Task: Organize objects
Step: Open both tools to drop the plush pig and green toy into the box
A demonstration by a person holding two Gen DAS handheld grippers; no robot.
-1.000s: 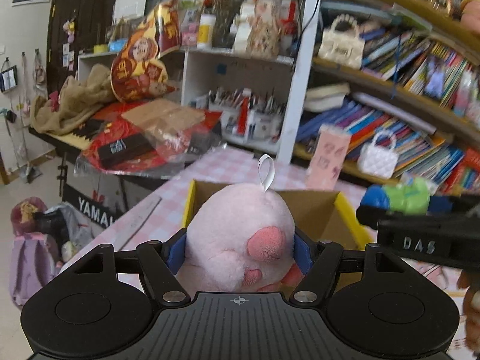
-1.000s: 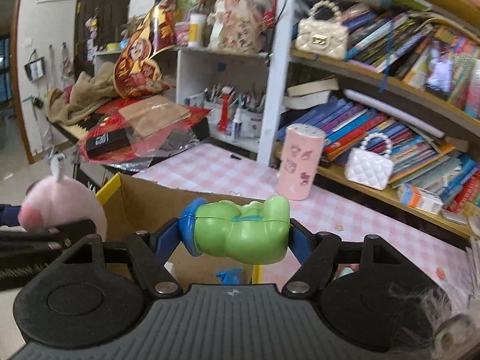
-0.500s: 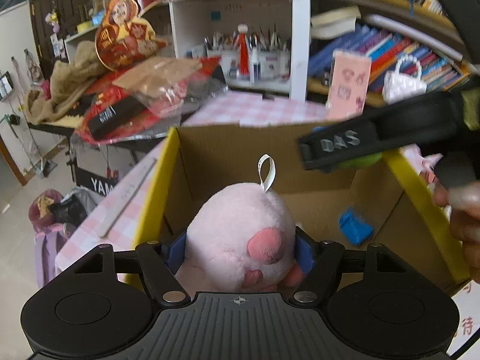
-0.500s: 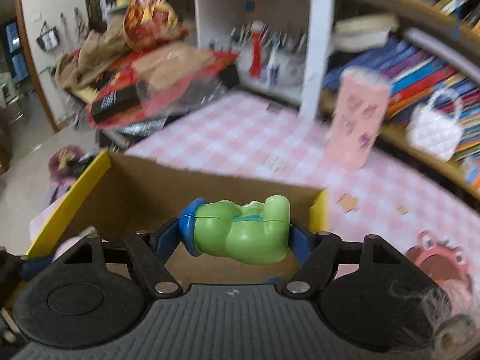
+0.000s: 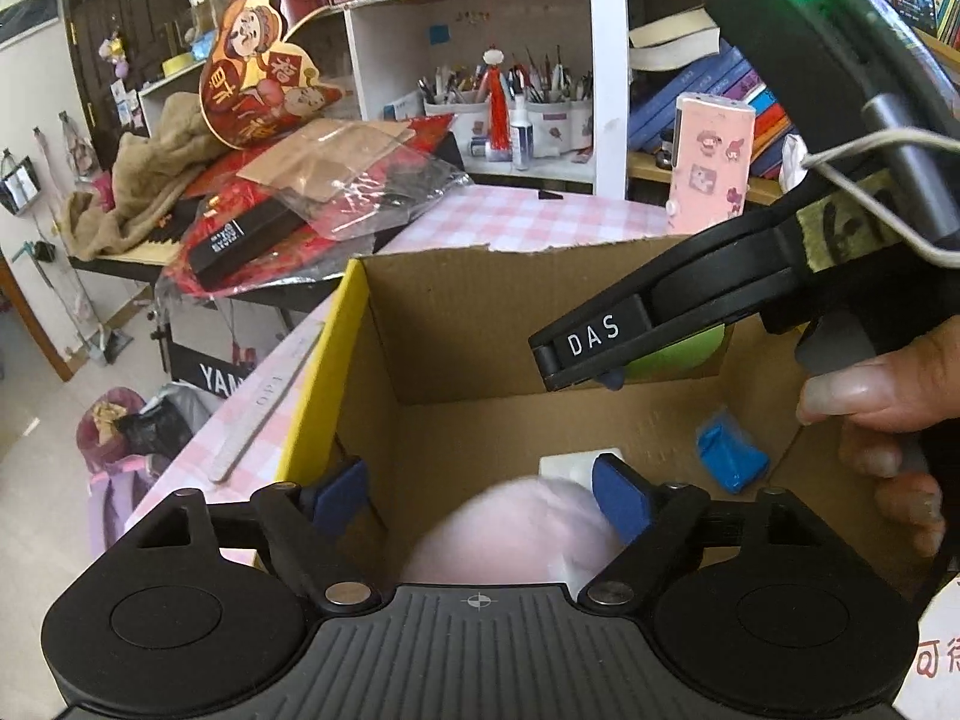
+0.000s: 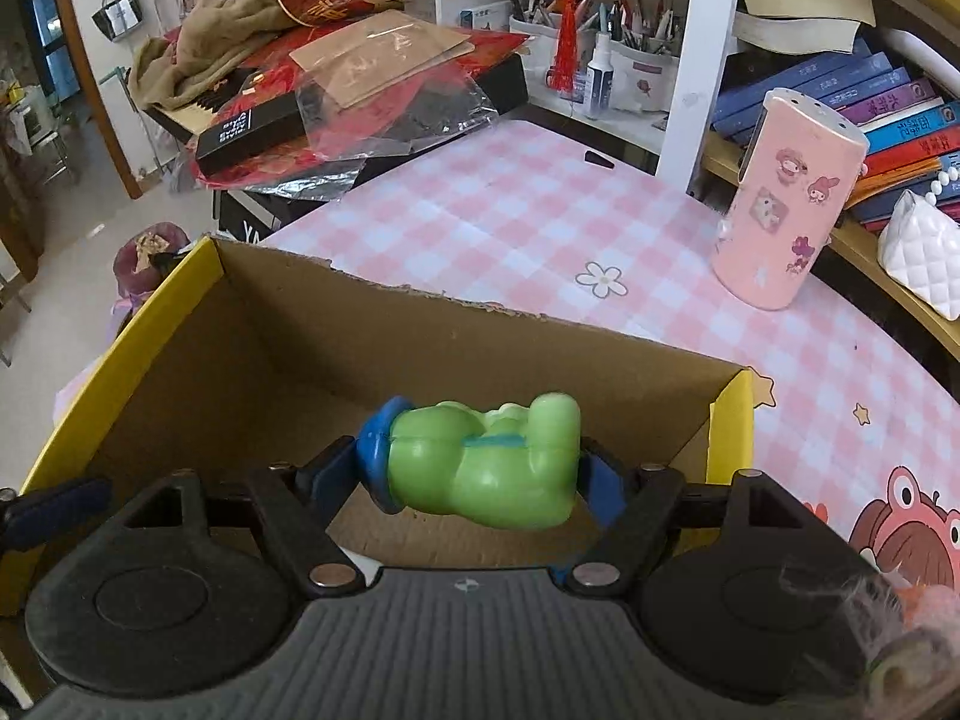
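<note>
Left gripper [image 5: 480, 495] opening, pink plush [image 5: 510, 531] loose between pads inside cardboard box [image 5: 456, 324]; right gripper [image 6: 474, 474] opening around green toy [image 6: 480, 468].

A white wooden shelf unit [image 6: 684, 60] stands at the back, pen holders in its cubby. To its right run yellow-wood bookshelves [image 6: 888, 252] of books. Left of it, a dark wooden door [image 5: 102, 48] and pale tiled floor [image 5: 42, 468].

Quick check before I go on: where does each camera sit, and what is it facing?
Left wrist: on the left gripper, facing down into the box; pink plush below opening jaws; right gripper and a hand show.
Right wrist: on the right gripper, over the box, green toy between opening jaws.
Shared: box, pink canister.
</note>
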